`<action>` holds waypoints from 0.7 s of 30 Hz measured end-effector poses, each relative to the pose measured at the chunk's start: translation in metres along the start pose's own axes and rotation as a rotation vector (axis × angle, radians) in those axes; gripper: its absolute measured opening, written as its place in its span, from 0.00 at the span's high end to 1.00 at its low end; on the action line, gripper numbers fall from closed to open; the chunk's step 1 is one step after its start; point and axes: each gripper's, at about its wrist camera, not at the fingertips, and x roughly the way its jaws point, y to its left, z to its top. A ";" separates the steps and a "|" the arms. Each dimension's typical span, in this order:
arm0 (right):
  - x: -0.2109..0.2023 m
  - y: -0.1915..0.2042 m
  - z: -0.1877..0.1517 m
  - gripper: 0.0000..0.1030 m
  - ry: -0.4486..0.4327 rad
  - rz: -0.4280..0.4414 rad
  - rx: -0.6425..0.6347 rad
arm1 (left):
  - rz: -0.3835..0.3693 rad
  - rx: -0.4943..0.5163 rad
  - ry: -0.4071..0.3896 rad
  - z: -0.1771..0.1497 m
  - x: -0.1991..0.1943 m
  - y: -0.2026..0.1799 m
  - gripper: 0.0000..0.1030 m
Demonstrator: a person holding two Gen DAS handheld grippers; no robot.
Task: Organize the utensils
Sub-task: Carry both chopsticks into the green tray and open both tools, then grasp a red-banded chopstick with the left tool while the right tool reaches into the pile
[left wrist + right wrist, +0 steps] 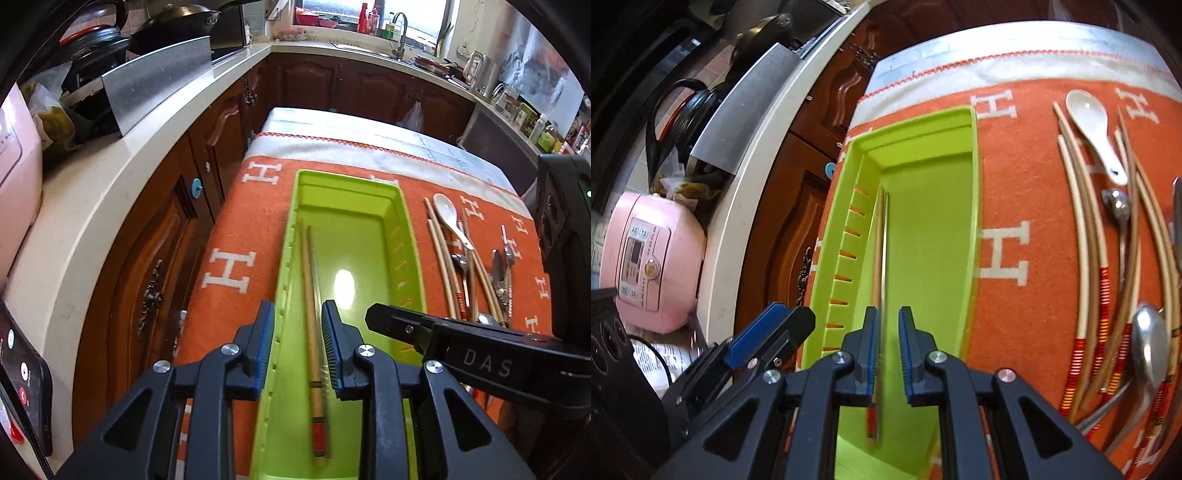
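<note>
Left tool (297,345) open, straddling chopsticks (313,332)

A table draped in an orange blanket (229,236) with white H letters carries a lime-green tray (402,221) directly ahead of the jaws. Right of the jaws lie loose chopsticks (1082,229), a white ceramic spoon (1089,118) and metal spoons (1148,343).

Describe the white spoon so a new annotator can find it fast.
Start at the orange cloth and look to the right of the green tray, where loose utensils lie in a row. The white spoon sits at the far end among the chopsticks. It is the only ceramic, short-handled piece; the other spoons are metal.
</note>
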 end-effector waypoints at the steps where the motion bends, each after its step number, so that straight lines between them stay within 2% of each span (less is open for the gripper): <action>1: -0.003 0.000 0.000 0.89 -0.005 -0.003 -0.009 | -0.009 -0.001 0.002 0.000 -0.001 -0.001 0.75; 6: -0.030 -0.001 -0.003 0.89 -0.059 -0.034 -0.078 | -0.020 0.024 0.000 -0.003 -0.007 -0.015 0.64; 15: -0.085 -0.028 -0.018 0.89 -0.142 -0.104 -0.164 | -0.087 0.088 0.012 -0.005 -0.016 -0.058 0.64; 21: -0.118 -0.062 -0.026 0.89 -0.184 -0.136 -0.151 | -0.158 0.124 0.045 -0.005 -0.014 -0.093 0.64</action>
